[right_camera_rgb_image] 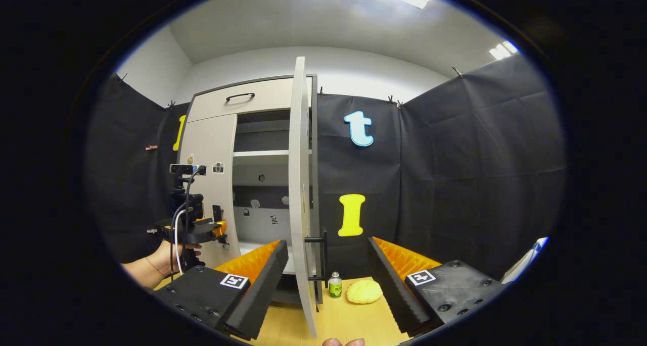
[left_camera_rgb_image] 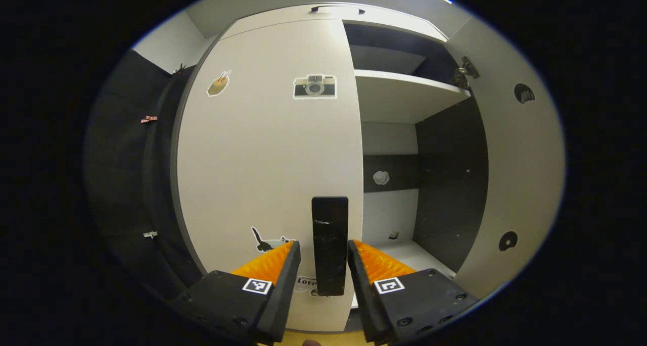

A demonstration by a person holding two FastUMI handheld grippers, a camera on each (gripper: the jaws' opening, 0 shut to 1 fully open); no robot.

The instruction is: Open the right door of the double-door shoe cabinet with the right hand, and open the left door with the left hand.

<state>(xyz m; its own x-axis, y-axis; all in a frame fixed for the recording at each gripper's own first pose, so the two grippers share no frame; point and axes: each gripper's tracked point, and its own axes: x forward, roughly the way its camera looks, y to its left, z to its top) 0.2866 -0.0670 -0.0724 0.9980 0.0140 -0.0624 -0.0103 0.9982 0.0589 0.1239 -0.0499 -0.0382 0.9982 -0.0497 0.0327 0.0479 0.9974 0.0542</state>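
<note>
Now the left gripper point(left_camera_rgb_image: 323, 265) is straddling the left door's handle point(left_camera_rgb_image: 330, 245), jaws open, ready to pull; the right gripper point(right_camera_rgb_image: 327, 280), open, is flanking the swung-out right door point(right_camera_rgb_image: 299, 184).

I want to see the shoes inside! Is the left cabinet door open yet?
No, the left door is shut: it lies flat across the cabinet front. The left gripper is open around its handle. The right door stands open.

I read only "Love" on sticker point(left_camera_rgb_image: 305, 282) at left door point(left_camera_rgb_image: 263, 174) bottom, partly hidden by finger. Bottle point(right_camera_rgb_image: 334, 285) label too small. Finger markers carry no text.
</note>
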